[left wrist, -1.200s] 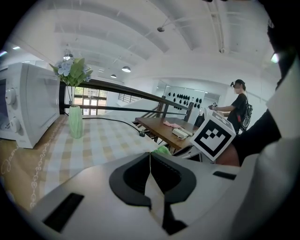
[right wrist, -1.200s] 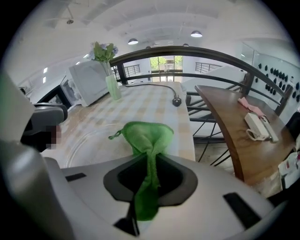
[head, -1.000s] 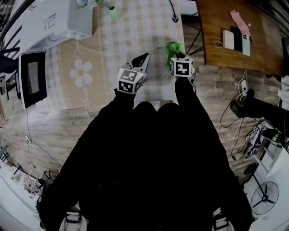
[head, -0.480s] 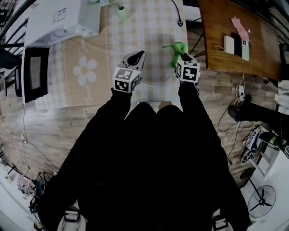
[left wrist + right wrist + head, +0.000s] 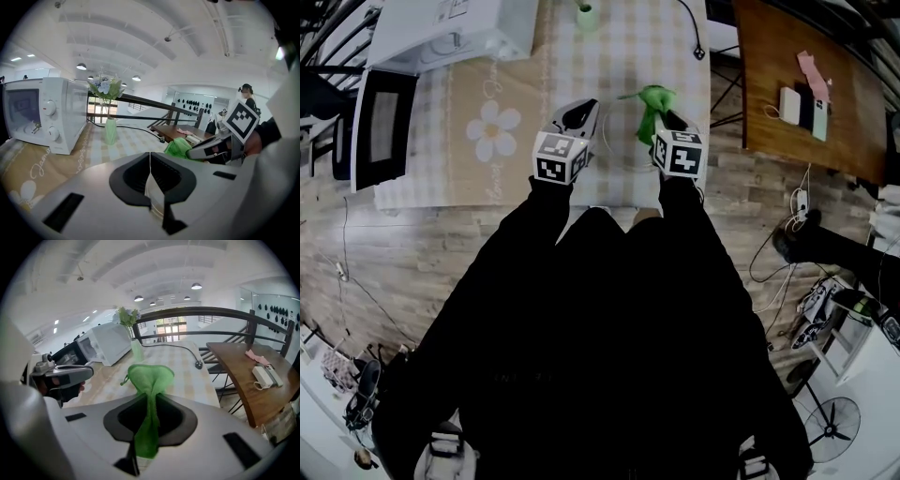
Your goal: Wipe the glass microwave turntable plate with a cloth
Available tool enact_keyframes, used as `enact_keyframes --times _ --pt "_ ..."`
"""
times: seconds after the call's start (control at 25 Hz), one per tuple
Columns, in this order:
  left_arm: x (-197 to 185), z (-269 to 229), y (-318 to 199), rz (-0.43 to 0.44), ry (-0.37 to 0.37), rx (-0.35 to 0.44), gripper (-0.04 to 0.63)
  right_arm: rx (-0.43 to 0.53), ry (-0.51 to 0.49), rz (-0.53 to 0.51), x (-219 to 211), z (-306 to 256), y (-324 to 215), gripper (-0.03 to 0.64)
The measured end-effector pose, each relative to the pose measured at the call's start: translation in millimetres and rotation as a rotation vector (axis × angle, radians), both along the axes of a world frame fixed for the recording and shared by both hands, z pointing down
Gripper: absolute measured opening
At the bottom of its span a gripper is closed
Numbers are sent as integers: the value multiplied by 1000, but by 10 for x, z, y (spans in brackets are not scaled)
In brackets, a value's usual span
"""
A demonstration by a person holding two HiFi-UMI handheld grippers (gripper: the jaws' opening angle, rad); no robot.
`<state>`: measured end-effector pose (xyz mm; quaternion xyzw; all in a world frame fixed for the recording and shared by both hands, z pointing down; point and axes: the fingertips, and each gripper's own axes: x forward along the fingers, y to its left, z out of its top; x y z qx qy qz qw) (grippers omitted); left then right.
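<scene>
My left gripper (image 5: 578, 114) is shut on the rim of the clear glass turntable plate (image 5: 155, 197), which shows as a thin translucent edge between the jaws (image 5: 150, 157). In the head view the plate is hard to make out over the checked tablecloth (image 5: 628, 47). My right gripper (image 5: 663, 119) is shut on a green cloth (image 5: 652, 101). The cloth (image 5: 150, 376) bunches above the jaws (image 5: 151, 399) and hangs down between them. The two grippers are side by side, a short way apart, near the table's front edge.
A white microwave (image 5: 450, 28) stands at the back left with its dark door (image 5: 380, 127) swung open. A green vase with flowers (image 5: 110, 131) and a black cable with plug (image 5: 698, 52) are at the back. A wooden table (image 5: 797, 94) with phones stands on the right.
The head view has shifted, so the table sits higher and further right in frame. Both grippers keep their hold; the right gripper with the cloth has edged slightly left.
</scene>
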<state>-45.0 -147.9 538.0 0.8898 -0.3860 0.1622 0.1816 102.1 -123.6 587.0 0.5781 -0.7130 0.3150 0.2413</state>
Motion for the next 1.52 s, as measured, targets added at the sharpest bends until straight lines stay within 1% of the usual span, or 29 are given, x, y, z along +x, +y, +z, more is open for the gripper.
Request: enact_keyframes --times 0.4,0.68,0.88,1.08,1.52 --pt "-399 183 101 -14 -19 -38 21 -27 -35 -154 -997 126 89 71" --pt "-548 248 175 -9 -26 -57 21 -67 -32 -239 -1447 322 162 71" --pt "-587 307 241 0 -33 -74 21 -110 -23 -274 -1587 523 228 71" --pt "-579 337 276 8 -34 -86 21 -154 7 -293 -1600 783 279 72" --pt "-484 355 282 20 -37 -90 21 -141 6 -318 -1553 849 263 72"
